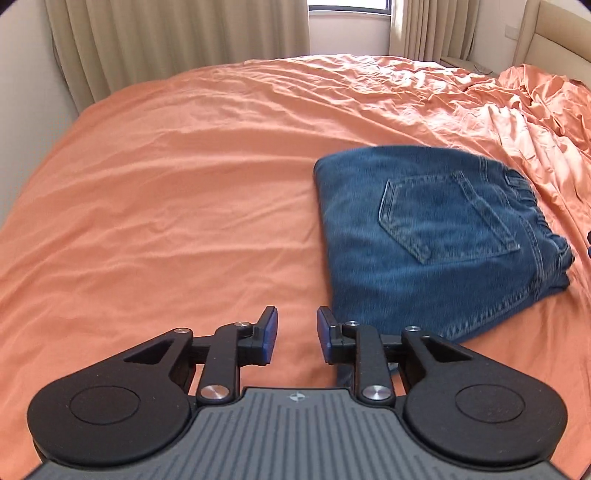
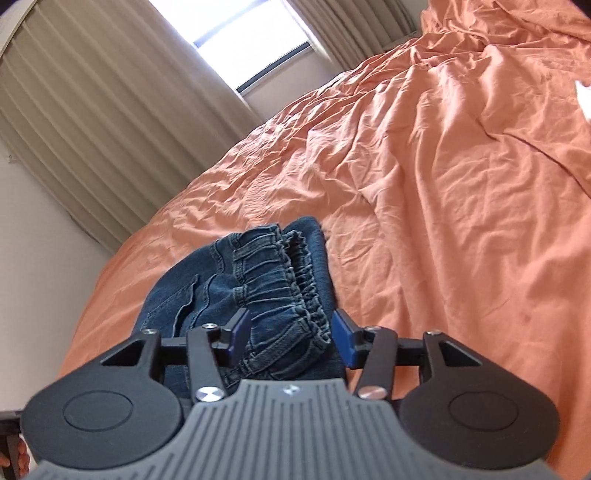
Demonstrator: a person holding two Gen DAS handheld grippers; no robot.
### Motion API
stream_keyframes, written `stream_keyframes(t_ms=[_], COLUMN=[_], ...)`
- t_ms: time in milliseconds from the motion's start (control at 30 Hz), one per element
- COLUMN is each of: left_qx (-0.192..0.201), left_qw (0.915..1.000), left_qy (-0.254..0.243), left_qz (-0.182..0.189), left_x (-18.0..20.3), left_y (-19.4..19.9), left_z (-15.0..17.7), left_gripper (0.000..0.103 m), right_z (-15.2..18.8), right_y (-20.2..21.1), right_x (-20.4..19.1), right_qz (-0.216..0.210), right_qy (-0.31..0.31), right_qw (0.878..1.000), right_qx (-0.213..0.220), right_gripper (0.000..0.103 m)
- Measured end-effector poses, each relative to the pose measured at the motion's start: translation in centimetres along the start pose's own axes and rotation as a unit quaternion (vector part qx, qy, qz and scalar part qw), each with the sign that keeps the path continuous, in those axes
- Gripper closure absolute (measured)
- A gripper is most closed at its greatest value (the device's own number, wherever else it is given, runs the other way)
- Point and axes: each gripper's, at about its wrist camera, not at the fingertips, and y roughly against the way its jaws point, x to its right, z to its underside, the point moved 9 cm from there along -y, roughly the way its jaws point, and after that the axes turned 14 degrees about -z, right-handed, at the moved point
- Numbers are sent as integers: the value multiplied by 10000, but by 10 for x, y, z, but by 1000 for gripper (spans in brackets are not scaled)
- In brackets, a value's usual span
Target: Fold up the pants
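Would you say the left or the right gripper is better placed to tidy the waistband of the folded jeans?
Right. The right gripper is open with the waistband between its fingers; the left gripper is open over bare sheet beside the jeans.

Pants (image 1: 436, 236) on bed (image 1: 184, 184) — curtains (image 1: 177, 33) behind.

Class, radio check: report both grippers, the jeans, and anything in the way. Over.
Left gripper open, empty, beside the jeans. Right gripper open, jaws either side of the waistband, not pinching. Jeans folded on the orange bedsheet. Nothing in the way.
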Motion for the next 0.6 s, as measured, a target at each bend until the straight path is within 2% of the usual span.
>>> stream_keyframes(t_ms=[67,200,267,400,467,600], left_qx=[29,121,109,-41,-136,-332], left_qw=[10000,9998,9995,9981,9964,9891], left_qy=[-8,87,175,379,497,878], left_qz=[-16,113,223,477,667,1138], left_x=[2,6,7,11,13,13], left_y=[-6,-20,-29,-50,-62,-85], left_z=[-11,-29,-35,-46,-49,-53], left_gripper=[66,42,34,31,29,27], right_z=[-6,-19,-24,-29,-30,-30], right_y=[-9,-27,-36,-53,-62,-80], right_x=[-3,-5,-3,4,9,16], right_qz=[-34,-150,-224,-218,-245,-366], right_qy=[123,133,34,-70,-187,-371], right_qw=[9995,9976,9961,9931,9913,9874], right_qx=[-294,-670,-851,-1146,-1277,-1498], right_gripper=[47,43,37,31,25,25])
